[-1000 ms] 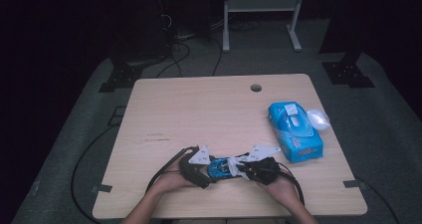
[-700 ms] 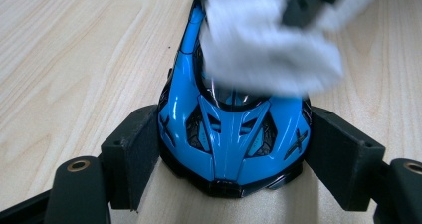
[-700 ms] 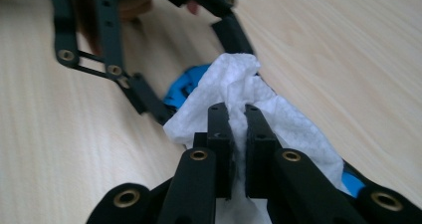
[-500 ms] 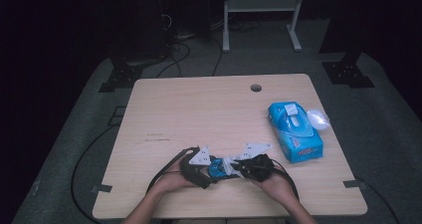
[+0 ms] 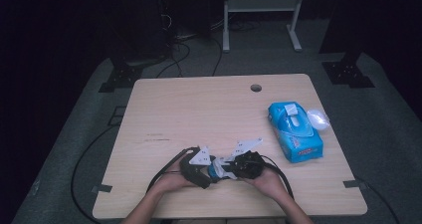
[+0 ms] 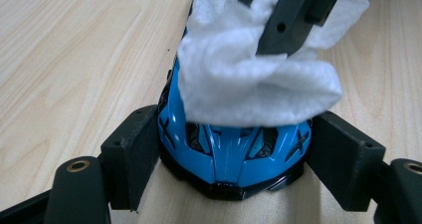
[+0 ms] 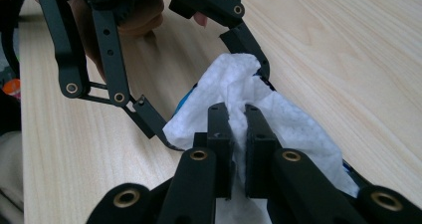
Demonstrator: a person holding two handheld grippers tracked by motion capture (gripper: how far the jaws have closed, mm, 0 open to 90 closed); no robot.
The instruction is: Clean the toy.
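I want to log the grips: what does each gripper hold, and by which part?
Left gripper: the blue toy car, clamped across its two sides. Right gripper: the white wipe, pinched at a bunched fold, lying over the car.

The toy car [image 6: 231, 154] is glossy bright blue with black vents, black X-shaped marks at both front corners and a black lower lip. The wipe [image 6: 249, 79] over it is plain white (faintly dimpled in texture). Both the left claw [image 6: 234, 164] and the right claw [image 7: 238, 134] are matt black, with brass-coloured rivets at the joints. The desk [image 5: 199, 109] is pale wood with a light grain. Near its right edge the wipes pack [image 5: 294, 131] is blue with a white lid, an orange band along its side.
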